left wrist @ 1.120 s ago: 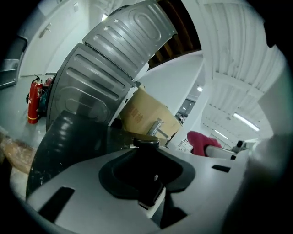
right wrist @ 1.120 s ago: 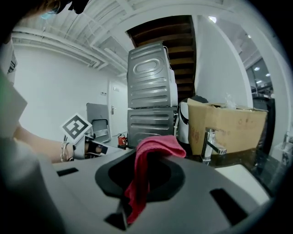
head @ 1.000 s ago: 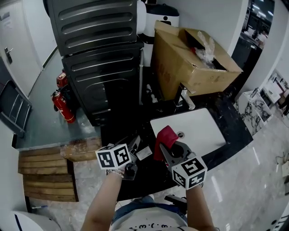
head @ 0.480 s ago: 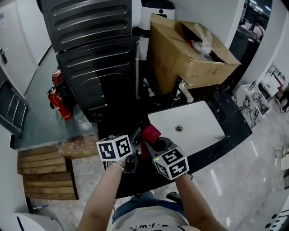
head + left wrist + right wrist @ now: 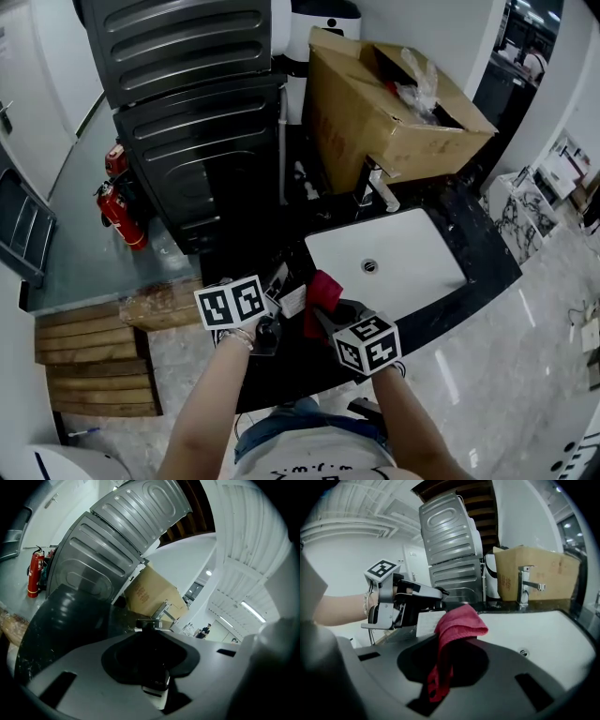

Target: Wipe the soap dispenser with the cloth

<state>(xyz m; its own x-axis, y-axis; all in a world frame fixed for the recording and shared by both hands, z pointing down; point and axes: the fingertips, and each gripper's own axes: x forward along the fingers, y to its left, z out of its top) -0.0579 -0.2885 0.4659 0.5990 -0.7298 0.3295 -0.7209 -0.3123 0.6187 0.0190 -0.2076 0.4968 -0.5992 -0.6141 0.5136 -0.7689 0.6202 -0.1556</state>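
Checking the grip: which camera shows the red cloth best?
Right gripper view: the cloth is large, centred and visibly clamped. Head view shows only a small red patch; left gripper view shows none of it.

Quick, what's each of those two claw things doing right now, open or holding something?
Left gripper: closed on the dark soap dispenser.
Right gripper: closed on the red cloth.
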